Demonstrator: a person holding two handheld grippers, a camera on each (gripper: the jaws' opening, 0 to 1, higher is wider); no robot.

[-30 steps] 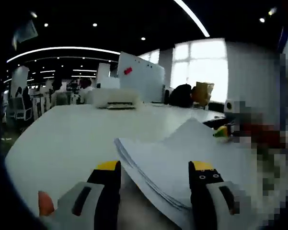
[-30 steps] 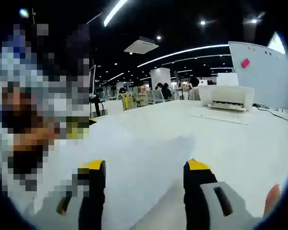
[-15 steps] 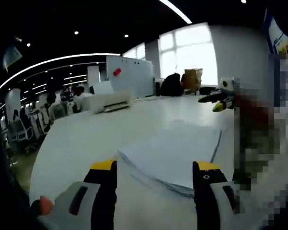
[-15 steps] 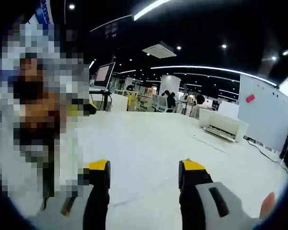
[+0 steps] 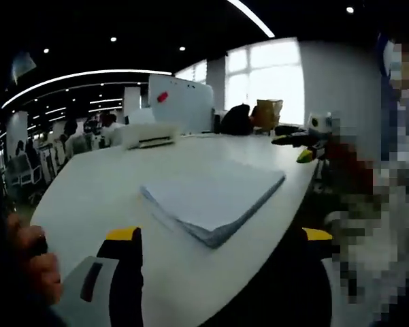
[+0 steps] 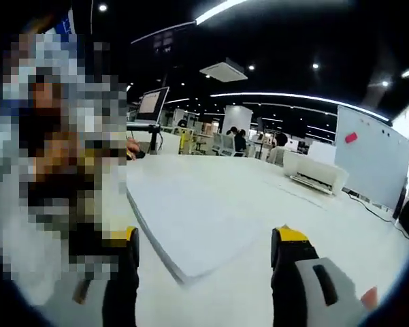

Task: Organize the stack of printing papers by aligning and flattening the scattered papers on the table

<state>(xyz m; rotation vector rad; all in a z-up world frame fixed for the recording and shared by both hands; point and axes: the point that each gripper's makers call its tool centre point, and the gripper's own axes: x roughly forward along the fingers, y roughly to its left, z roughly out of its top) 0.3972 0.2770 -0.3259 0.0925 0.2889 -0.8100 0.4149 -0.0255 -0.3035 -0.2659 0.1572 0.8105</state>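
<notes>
Left claw: jaws spread wide apart, holding nothing, level and low over the near edge of the white desk. Its right jaw hangs past the desk's edge, over dark floor. A person's fingers curl round the grip at lower left.

Paper stack: lies flat on the desk ahead of the left claw, clear of both jaws, its sheets squared into one block. One corner points toward the claw; another reaches close to the desk's right edge.

Printer: white, far end of the desk, with a whiteboard standing behind it.

Right claw: jaws well apart, holding nothing, pointing forward just above the desk. A fingertip shows at lower right.

Paper stack, right gripper view: flat on the desk, near corner lying between the two jaws but not touching them, far edge running toward the desk's left side.

Printer: far right of the desk, whiteboard beyond.
</notes>
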